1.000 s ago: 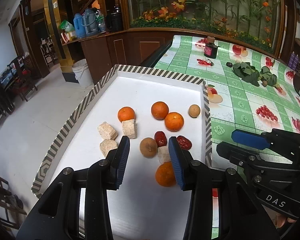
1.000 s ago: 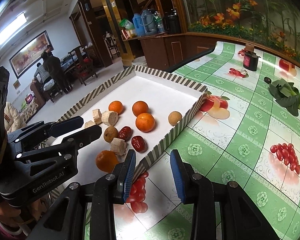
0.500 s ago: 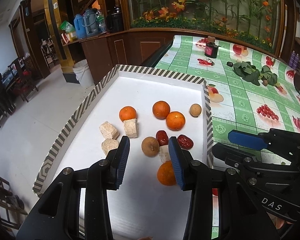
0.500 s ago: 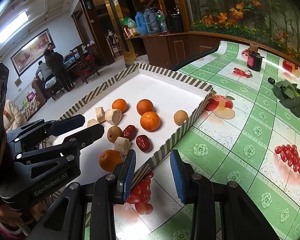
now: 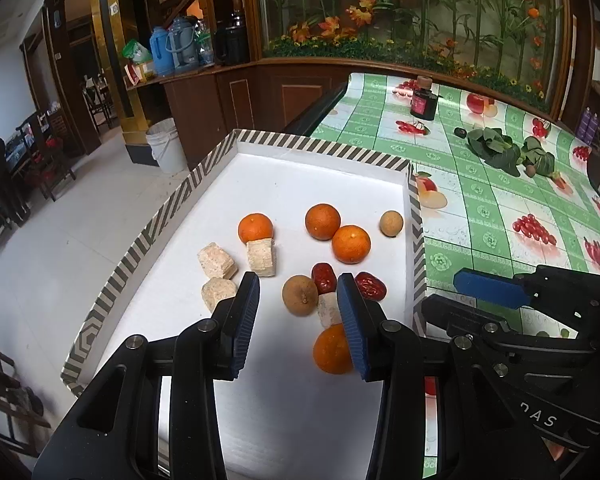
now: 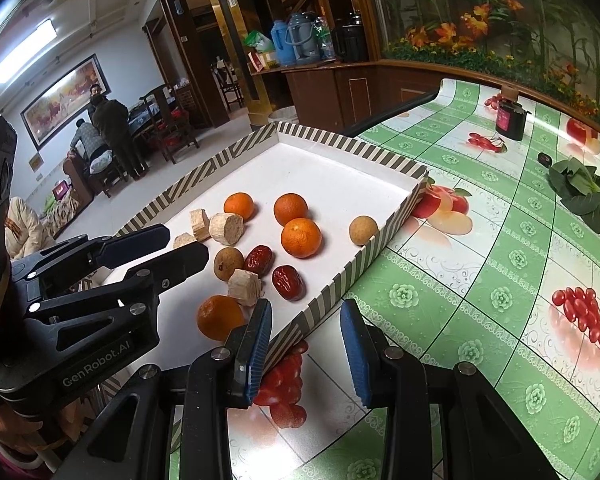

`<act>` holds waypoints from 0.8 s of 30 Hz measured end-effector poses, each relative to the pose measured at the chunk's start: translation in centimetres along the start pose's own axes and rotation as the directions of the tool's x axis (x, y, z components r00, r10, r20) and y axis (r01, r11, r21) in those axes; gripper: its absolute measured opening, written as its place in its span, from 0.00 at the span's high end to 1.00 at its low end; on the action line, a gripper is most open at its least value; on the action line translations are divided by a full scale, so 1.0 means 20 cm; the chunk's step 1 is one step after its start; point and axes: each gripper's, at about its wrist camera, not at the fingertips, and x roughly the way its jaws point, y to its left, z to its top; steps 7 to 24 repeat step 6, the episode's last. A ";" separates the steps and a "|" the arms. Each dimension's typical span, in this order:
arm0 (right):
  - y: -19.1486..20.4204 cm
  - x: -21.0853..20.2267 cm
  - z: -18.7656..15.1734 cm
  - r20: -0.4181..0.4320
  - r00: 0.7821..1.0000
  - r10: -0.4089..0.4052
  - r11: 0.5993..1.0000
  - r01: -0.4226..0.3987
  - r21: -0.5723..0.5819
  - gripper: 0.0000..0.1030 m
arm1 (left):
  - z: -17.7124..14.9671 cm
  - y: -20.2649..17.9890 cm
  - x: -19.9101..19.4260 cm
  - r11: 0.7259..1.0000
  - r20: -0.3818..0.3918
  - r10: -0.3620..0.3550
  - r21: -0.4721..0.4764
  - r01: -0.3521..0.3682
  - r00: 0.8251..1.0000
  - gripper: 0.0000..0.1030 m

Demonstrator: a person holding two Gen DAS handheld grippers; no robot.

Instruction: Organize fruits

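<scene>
Both views drawn slightly nearer the tray (image 5: 312, 148), left gripper (image 5: 298, 312) and right gripper (image 6: 306, 344) agape — oranges (image 5: 351, 244) glossy, round.

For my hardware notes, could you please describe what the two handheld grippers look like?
Both are matte black with silver screws and ribbed blue finger pads. The left gripper carries white "GenRobot.AI" lettering on its side. The right gripper shows partial white letters, "DAS". No cables are visible.

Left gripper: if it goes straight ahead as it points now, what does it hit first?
Likely the brown longan, framed between the open fingers of the left gripper over the tray. Depth is unclear; the pale chunk sits close beside it.
</scene>
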 end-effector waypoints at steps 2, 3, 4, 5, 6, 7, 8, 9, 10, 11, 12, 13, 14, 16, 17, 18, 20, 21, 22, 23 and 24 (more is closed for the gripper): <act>-0.01 0.00 0.00 0.000 1.000 0.000 1.000 0.000 0.002 0.67 | 0.00 -0.01 0.00 1.000 0.005 0.008 0.009 -0.008 1.000 0.61; -0.01 0.00 0.00 0.001 1.000 0.000 1.000 0.000 0.004 0.67 | 0.00 -0.01 0.00 1.000 0.001 0.005 0.010 -0.005 1.000 0.61; -0.02 -0.01 0.00 0.003 1.000 -0.001 1.000 0.001 0.006 0.67 | 0.00 -0.02 0.00 1.000 -0.002 0.001 0.010 -0.001 1.000 0.61; -0.03 -0.01 0.00 0.005 1.000 -0.002 1.000 0.002 0.009 0.67 | 0.00 -0.03 0.00 1.000 -0.004 -0.001 0.009 0.001 1.000 0.61; -0.04 -0.02 0.00 0.008 1.000 -0.005 1.000 0.005 0.013 0.67 | 0.00 -0.03 0.00 1.000 -0.006 -0.004 0.009 0.004 1.000 0.61; -0.04 -0.02 0.00 0.008 1.000 -0.005 1.000 0.005 0.013 0.67 | 0.00 -0.03 0.00 1.000 -0.006 -0.004 0.009 0.004 1.000 0.61; -0.04 -0.02 0.00 0.008 1.000 -0.005 1.000 0.005 0.013 0.67 | 0.00 -0.03 0.00 1.000 -0.006 -0.004 0.009 0.004 1.000 0.61; -0.04 -0.02 0.00 0.008 1.000 -0.005 1.000 0.005 0.013 0.67 | 0.00 -0.03 0.00 1.000 -0.006 -0.004 0.009 0.004 1.000 0.61; -0.04 -0.02 0.00 0.008 1.000 -0.005 1.000 0.005 0.013 0.67 | 0.00 -0.03 0.00 1.000 -0.006 -0.004 0.009 0.004 1.000 0.61; -0.04 -0.02 0.00 0.008 1.000 -0.005 1.000 0.005 0.013 0.67 | 0.00 -0.03 0.00 1.000 -0.006 -0.004 0.009 0.004 1.000 0.61; -0.04 -0.02 0.00 0.008 1.000 -0.005 1.000 0.005 0.013 0.67 | 0.00 -0.03 0.00 1.000 -0.006 -0.004 0.009 0.004 1.000 0.61; -0.04 -0.02 0.00 0.008 1.000 -0.005 1.000 0.005 0.013 0.67 | 0.00 -0.03 0.00 1.000 -0.006 -0.004 0.009 0.004 1.000 0.61; -0.04 -0.02 0.00 0.008 1.000 -0.005 1.000 0.005 0.013 0.67 | 0.00 -0.03 0.00 1.000 -0.006 -0.004 0.009 0.004 1.000 0.61; -0.04 -0.02 0.00 0.008 1.000 -0.005 1.000 0.005 0.013 0.67 | 0.00 -0.03 0.00 1.000 -0.006 -0.004 0.009 0.004 1.000 0.61; -0.04 -0.02 0.00 0.008 1.000 -0.005 1.000 0.005 0.013 0.67 | 0.00 -0.03 0.00 1.000 -0.006 -0.004 0.009 0.004 1.000 0.61; -0.04 -0.02 0.00 0.008 1.000 -0.005 1.000 0.005 0.013 0.67 | 0.00 -0.03 0.00 1.000 -0.006 -0.004 0.009 0.004 1.000 0.61; -0.04 -0.02 0.00 0.008 1.000 -0.005 1.000 0.005 0.013 0.67 | 0.00 -0.03 0.00 1.000 -0.006 -0.004 0.009 0.004 1.000 0.61; -0.04 -0.02 0.00 0.008 1.000 -0.005 1.000 0.005 0.013 0.67 | 0.00 -0.03 0.00 1.000 -0.006 -0.004 0.009 0.004 1.000 0.61; -0.04 -0.02 0.00 0.008 1.000 -0.005 1.000 0.005 0.013 0.67 | 0.00 -0.03 0.00 1.000 -0.006 -0.004 0.009 0.004 1.000 0.61; -0.04 -0.02 0.00 0.008 1.000 -0.005 1.000 0.005 0.013 0.67 | 0.00 -0.03 0.00 1.000 -0.006 -0.004 0.009 0.004 1.000 0.61; -0.04 -0.02 0.00 0.008 1.000 -0.005 1.000 0.005 0.013 0.67 | 0.00 -0.03 0.00 1.000 -0.006 -0.004 0.009 0.004 1.000 0.61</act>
